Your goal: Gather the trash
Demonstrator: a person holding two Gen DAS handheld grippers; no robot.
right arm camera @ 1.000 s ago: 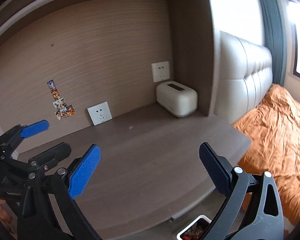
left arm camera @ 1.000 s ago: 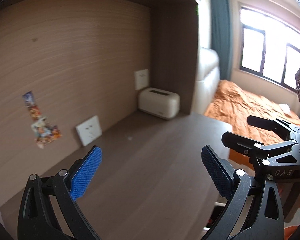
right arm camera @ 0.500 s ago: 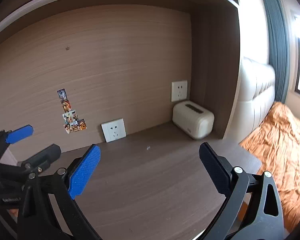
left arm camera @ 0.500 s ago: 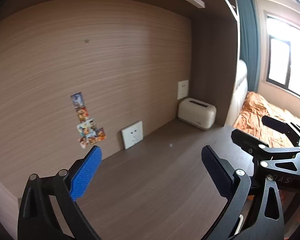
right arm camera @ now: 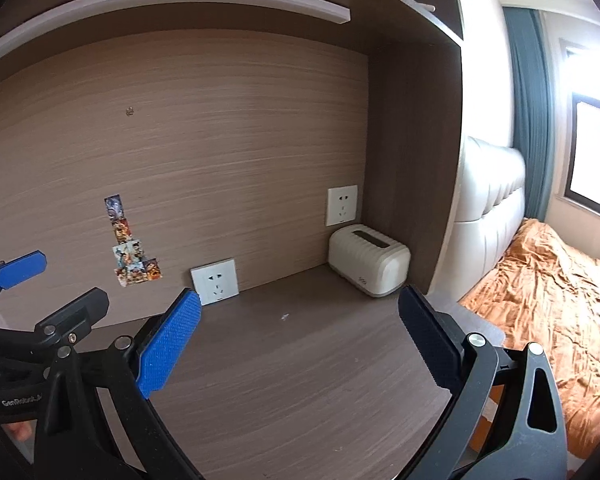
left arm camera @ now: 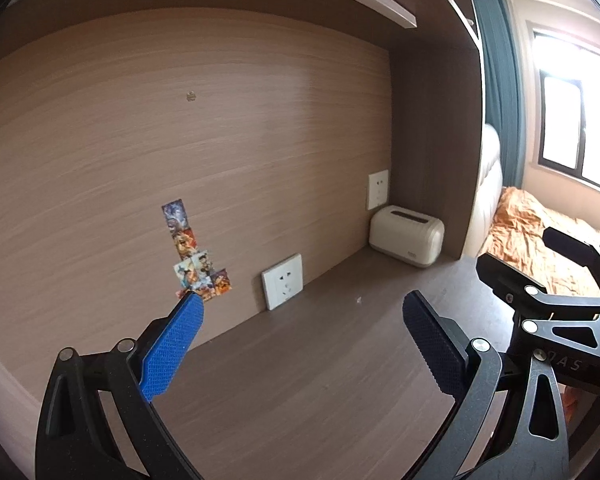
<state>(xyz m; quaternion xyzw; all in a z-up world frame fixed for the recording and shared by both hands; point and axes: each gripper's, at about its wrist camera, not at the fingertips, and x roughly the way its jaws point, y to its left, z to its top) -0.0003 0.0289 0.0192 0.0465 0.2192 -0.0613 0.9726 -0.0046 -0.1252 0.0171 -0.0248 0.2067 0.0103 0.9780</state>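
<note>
One tiny white scrap [left arm camera: 359, 300] lies alone on the brown worktop [left arm camera: 300, 380], in front of the cream box [left arm camera: 406, 235] in the back corner. Both the left hand-held gripper [left arm camera: 300, 340] and right hand-held gripper [right arm camera: 298, 338] hover spread and empty. Right of the box, past the worktop's edge, lies an orange bed [right arm camera: 548, 300].

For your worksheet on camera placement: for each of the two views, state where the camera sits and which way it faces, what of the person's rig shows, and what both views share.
Left wrist: sits on the left gripper, facing the desk and wood wall; its open blue-padded fingers show, the right gripper at the right edge.
Right wrist: sits on the right gripper, facing the same alcove; open fingers show, the left gripper at the left edge.
Shared: tissue box, wall stickers, sockets, orange bed.
</note>
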